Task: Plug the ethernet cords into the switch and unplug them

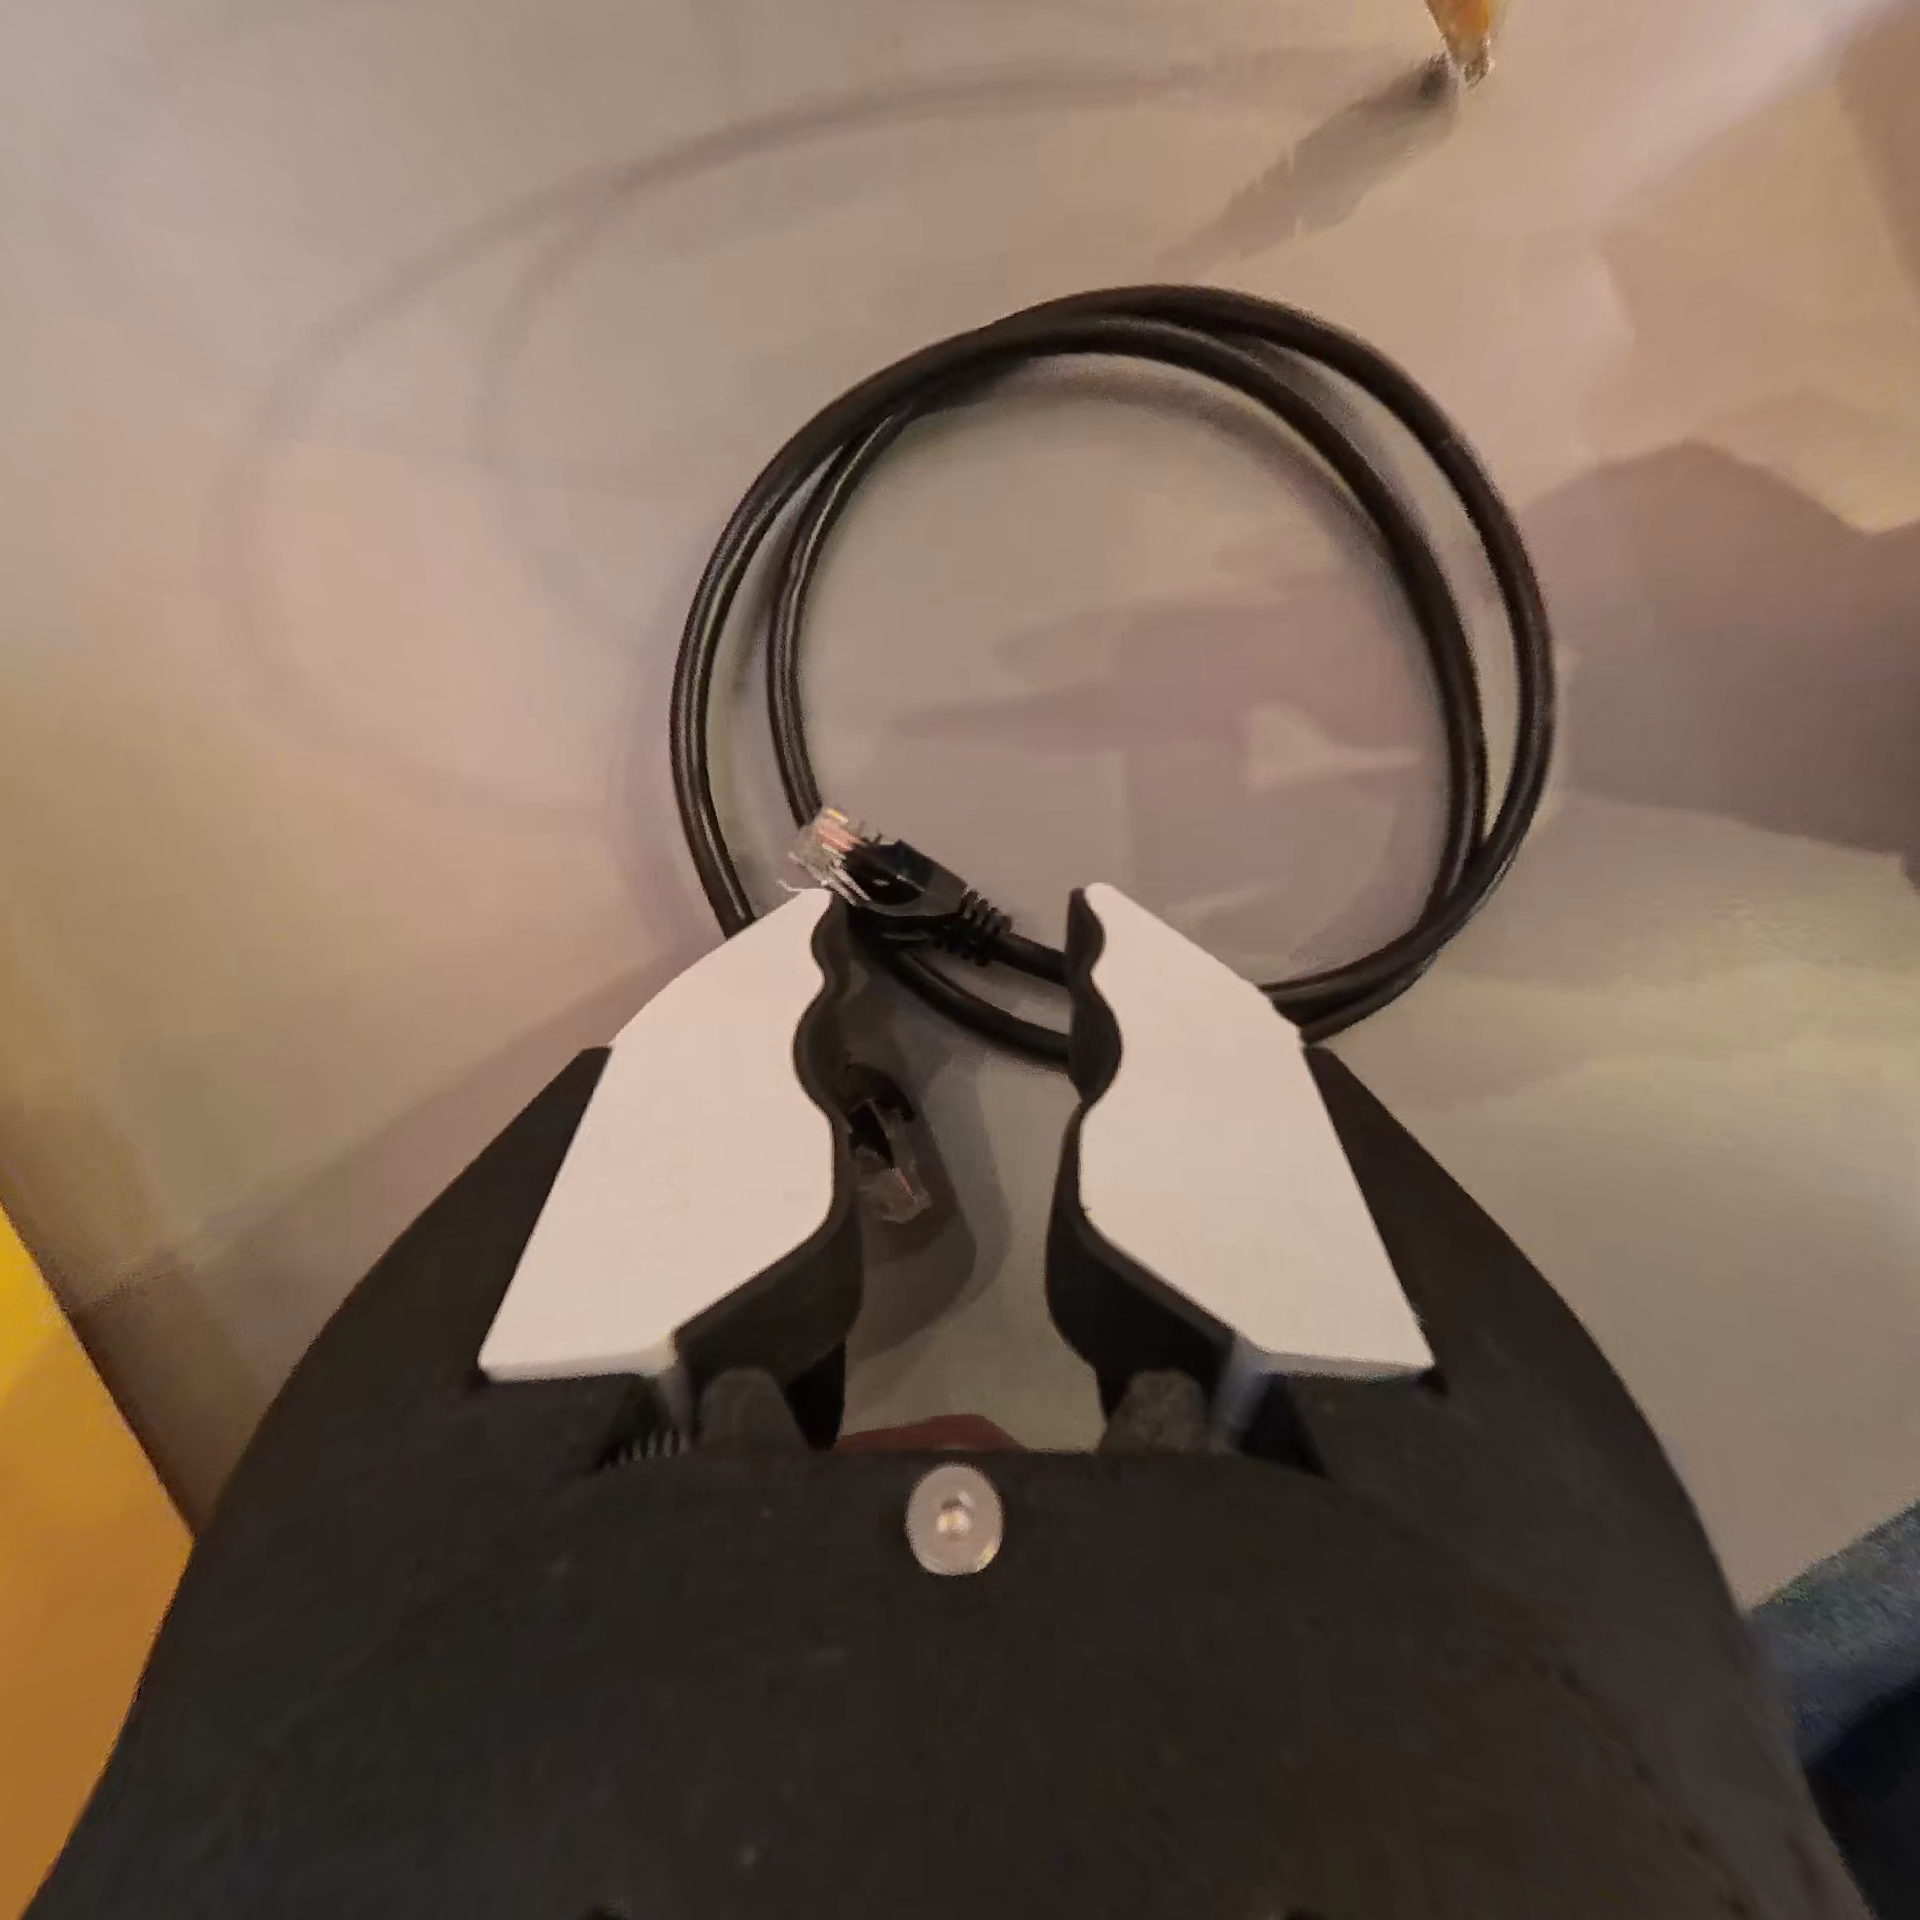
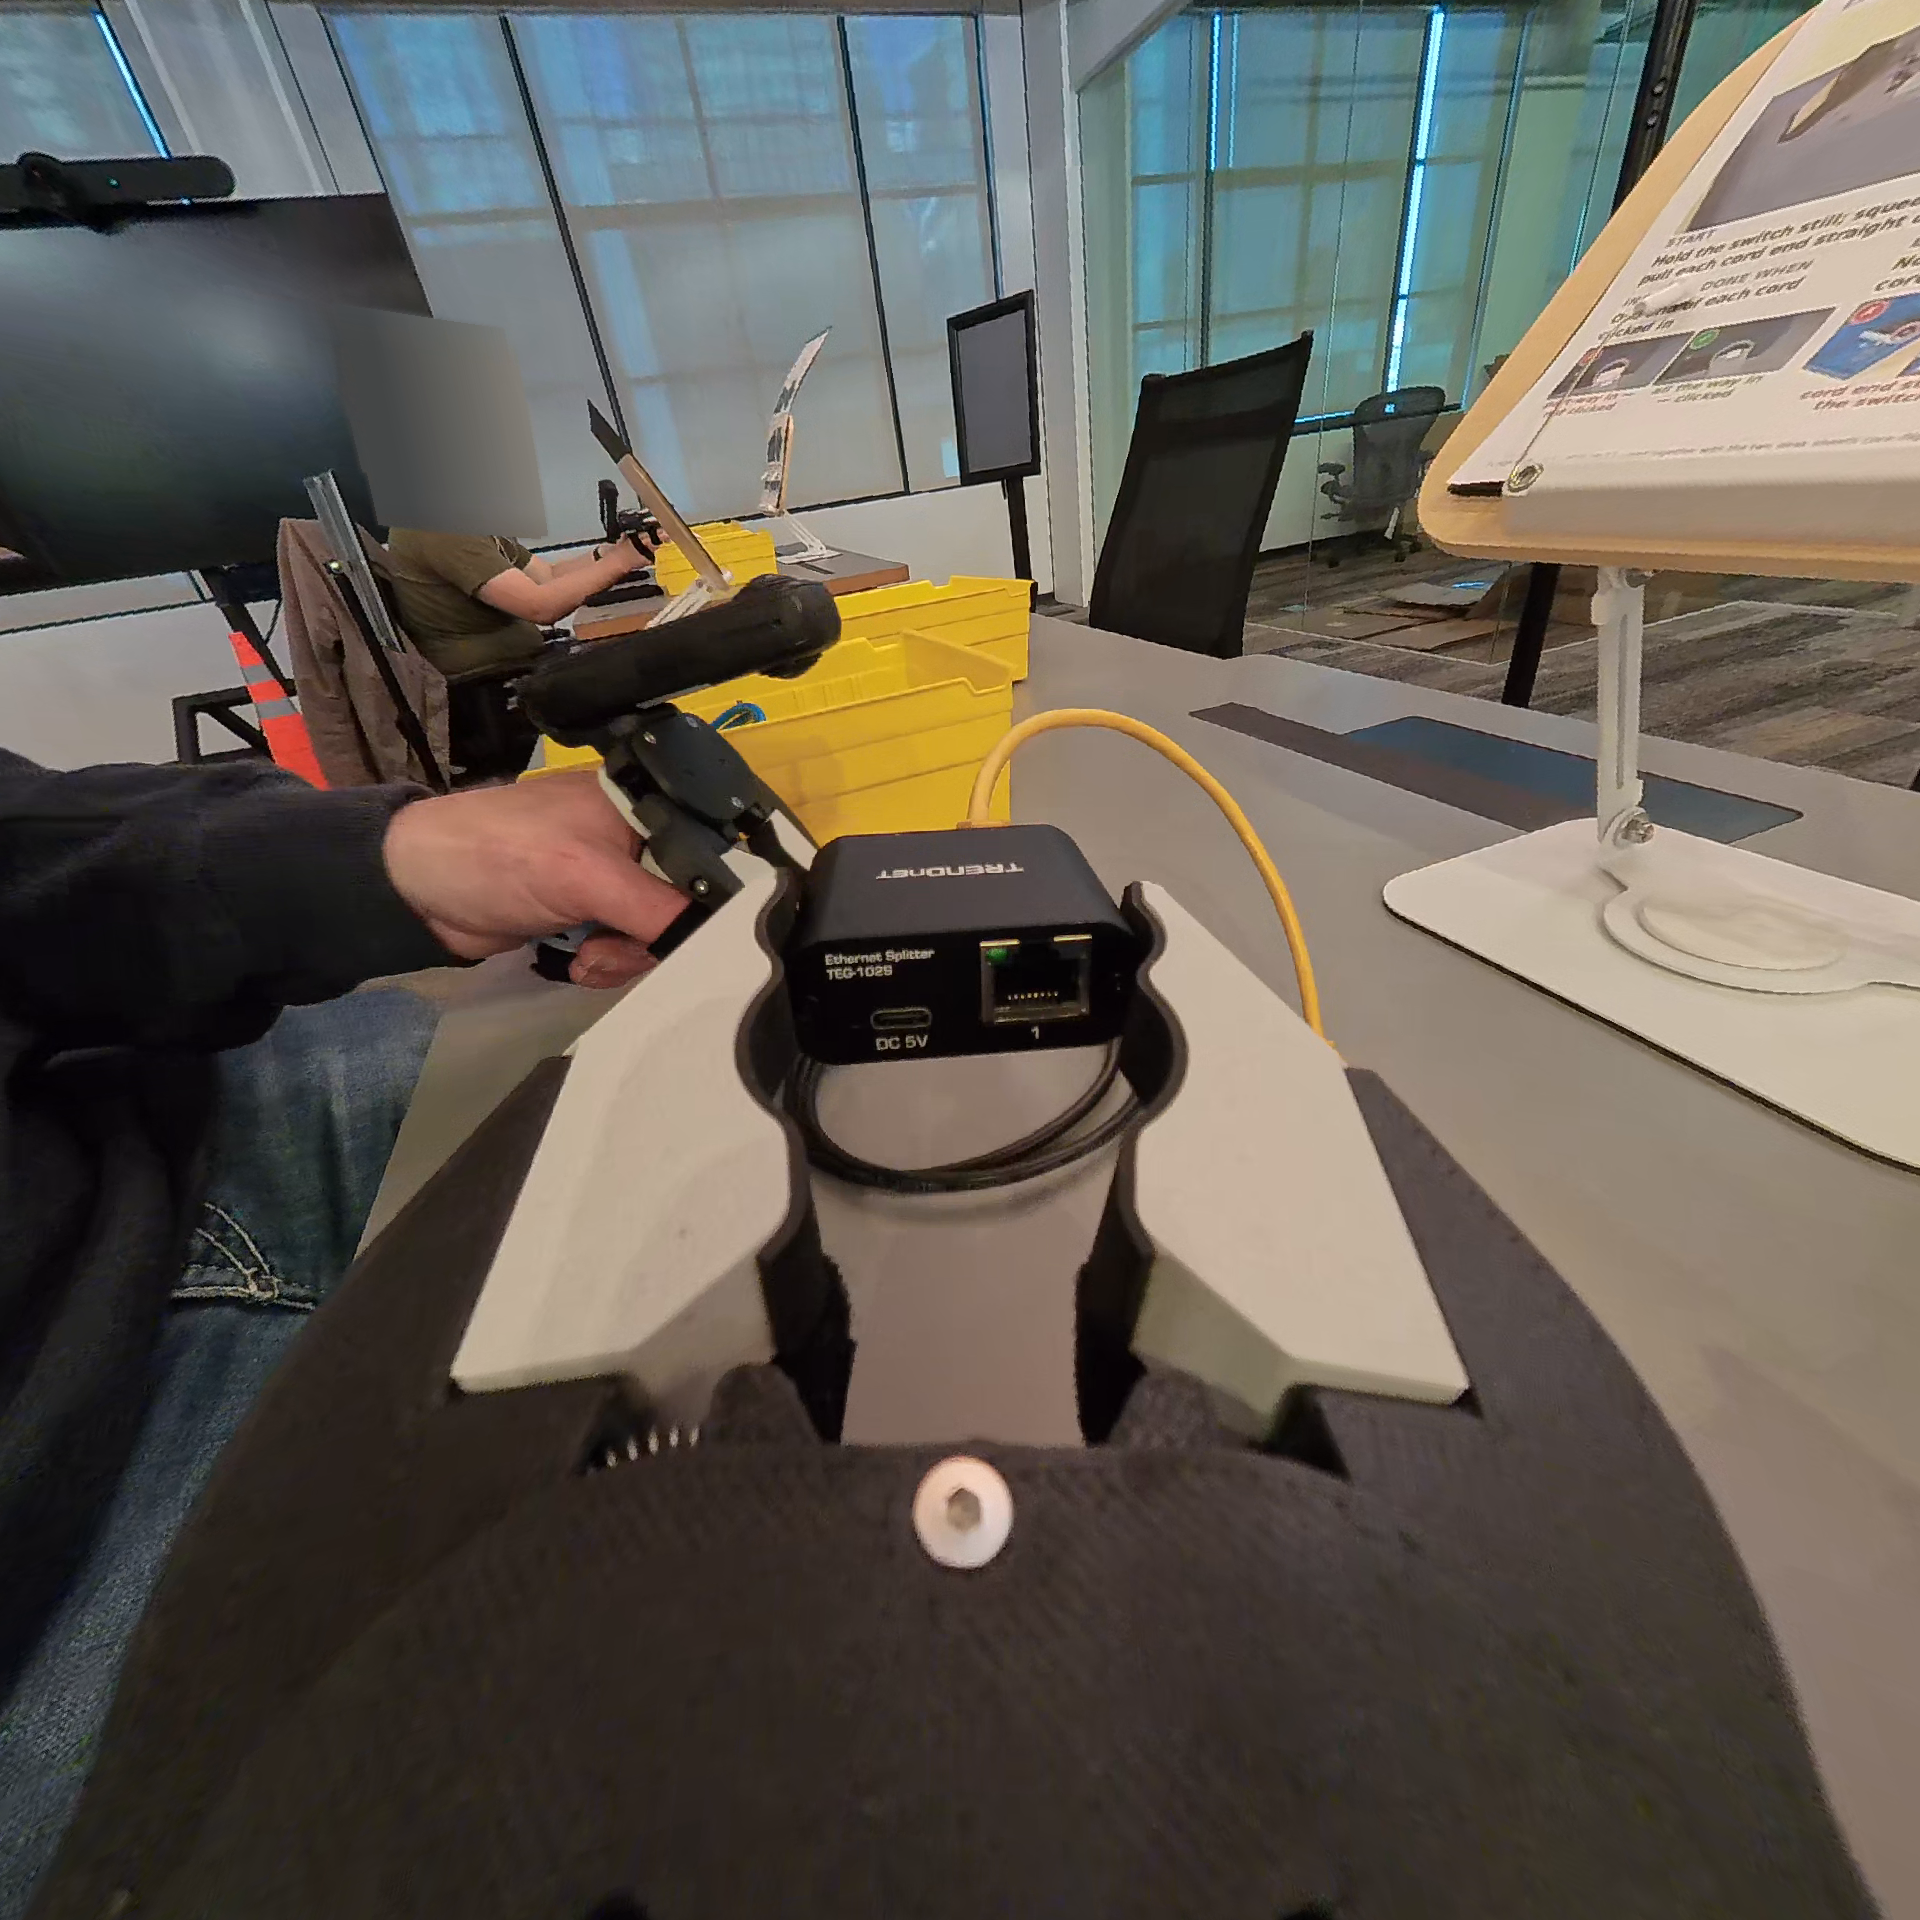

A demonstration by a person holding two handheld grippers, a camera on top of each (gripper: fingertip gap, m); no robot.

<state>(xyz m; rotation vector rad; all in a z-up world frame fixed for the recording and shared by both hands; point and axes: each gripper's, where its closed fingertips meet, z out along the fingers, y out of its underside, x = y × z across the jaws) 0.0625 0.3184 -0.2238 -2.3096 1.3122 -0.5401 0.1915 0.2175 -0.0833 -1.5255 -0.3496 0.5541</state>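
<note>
A coiled black ethernet cord (image 1: 1122, 644) lies on the grey table (image 1: 364, 623). One clear plug (image 1: 847, 862) of it rests just past my left gripper's left fingertip; its other plug (image 1: 883, 1153) lies between the fingers. My left gripper (image 1: 945, 904) is open and empty above the coil. My right gripper (image 2: 956, 894) is shut on the small black switch (image 2: 935, 883), its front port (image 2: 1034, 982) facing me and empty. A yellow cord (image 2: 1195, 769) runs into the switch's back; its other end (image 1: 1460, 31) shows in the left wrist view. The black coil (image 2: 966, 1143) lies under the switch.
A white stand (image 2: 1662, 935) with an instruction sheet stands at the right. Yellow bins (image 2: 894, 717) sit behind the switch. A hand (image 2: 520, 873) holds the left gripper (image 2: 717, 821) left of the switch. A yellow object (image 1: 62, 1455) is at the table's left. A person sits at a far desk. My right fingertips sit around 20 cm from my left ones.
</note>
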